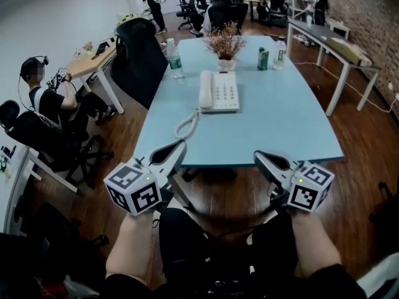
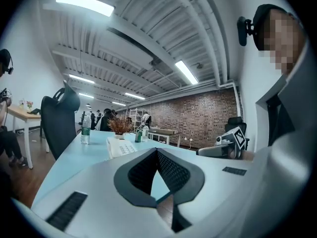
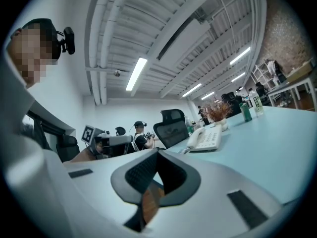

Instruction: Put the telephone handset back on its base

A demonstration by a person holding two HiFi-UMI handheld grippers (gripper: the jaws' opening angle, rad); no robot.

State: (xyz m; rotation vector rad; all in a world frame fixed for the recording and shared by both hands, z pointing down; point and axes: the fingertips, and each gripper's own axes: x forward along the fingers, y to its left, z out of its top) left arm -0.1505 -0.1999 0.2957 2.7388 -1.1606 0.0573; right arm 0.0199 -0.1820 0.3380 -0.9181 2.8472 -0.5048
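On the pale blue table (image 1: 280,123), mid-surface: white telephone base (image 1: 224,92), keypad up; handset (image 1: 206,91) lying along the left side of the base, seated on its cradle as far as the head view shows; coiled cord (image 1: 187,124) trailing from the handset's near end towards the table's near edge.

At the far end of the table: potted dried plant (image 1: 225,45) just behind the telephone; clear water bottle (image 1: 175,60) to its left; green can (image 1: 263,58) and a second bottle (image 1: 280,55) side by side to its right.

At the near edge, well apart from the telephone: left gripper (image 1: 182,143), tips over the table's edge near the cord's end, jaws closed tip to tip with nothing between them, as the left gripper view confirms; right gripper (image 1: 257,154), tips at the same edge, jaws likewise together and empty in the right gripper view; both held low over the person's lap, marker cubes towards the body.

Surroundings: black office chair (image 1: 140,55) at the table's left side; seated person (image 1: 47,98) at a wooden desk (image 1: 93,58) further left; wood floor (image 1: 124,142); more people and desks at the back of the room, too small to detail.
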